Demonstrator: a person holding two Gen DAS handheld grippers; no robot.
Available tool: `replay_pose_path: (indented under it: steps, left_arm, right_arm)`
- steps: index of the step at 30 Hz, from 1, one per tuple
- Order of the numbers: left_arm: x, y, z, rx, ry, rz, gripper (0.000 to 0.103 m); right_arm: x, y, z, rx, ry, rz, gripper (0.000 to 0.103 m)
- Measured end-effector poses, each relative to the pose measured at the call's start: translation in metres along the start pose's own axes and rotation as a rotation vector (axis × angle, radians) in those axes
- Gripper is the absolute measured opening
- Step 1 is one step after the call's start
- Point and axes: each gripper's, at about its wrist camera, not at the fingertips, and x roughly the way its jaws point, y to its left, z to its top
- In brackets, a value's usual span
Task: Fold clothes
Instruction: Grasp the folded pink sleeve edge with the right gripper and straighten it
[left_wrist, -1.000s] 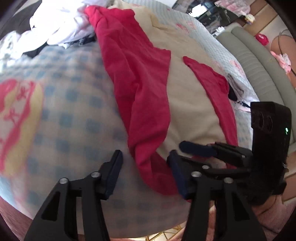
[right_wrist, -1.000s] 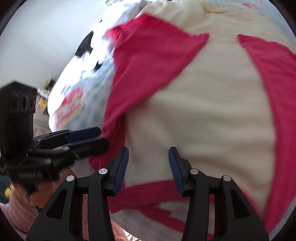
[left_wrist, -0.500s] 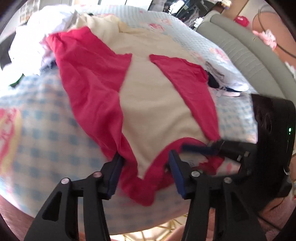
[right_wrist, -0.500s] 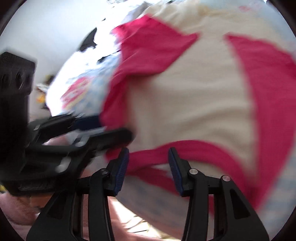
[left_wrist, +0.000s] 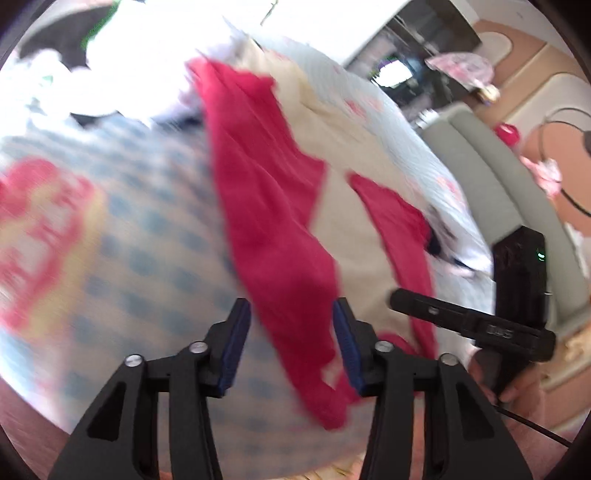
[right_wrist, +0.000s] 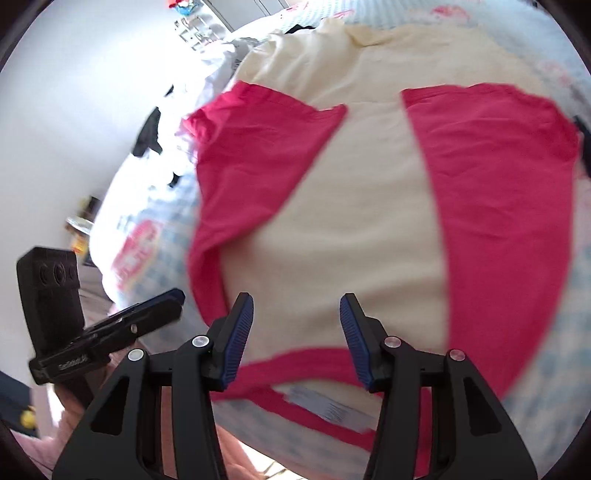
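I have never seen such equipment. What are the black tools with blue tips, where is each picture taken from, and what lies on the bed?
Each black tool is a hand-held gripper carried by a person, with a fisheye camera looking along its two fingers. One picture comes from the left hand-held gripper, the other from the right hand-held gripper. Both stand open and hold nothing. In front of them a cream shirt with red sleeves lies spread on a checked bed cover, its red collar nearest the right one. More clothes are piled behind. The other device also shows at each picture's edge.
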Motion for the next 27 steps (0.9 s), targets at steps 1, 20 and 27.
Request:
replay_pose_path:
  steps: [1, 20, 27]
  left_arm:
    - [0.002, 0.002, 0.005, 0.006, -0.002, 0.024, 0.043]
    - [0.034, 0.016, 0.046, 0.041, -0.057, 0.149, 0.043]
    - [0.027, 0.012, 0.048, 0.043, -0.114, 0.107, 0.043]
  right_arm:
    - [0.002, 0.002, 0.005, 0.006, -0.003, 0.014, 0.052]
    - [0.119, -0.002, 0.114, 0.064, -0.001, 0.072, 0.008]
    - [0.075, 0.015, 0.135, -0.069, -0.204, -0.122, 0.003]
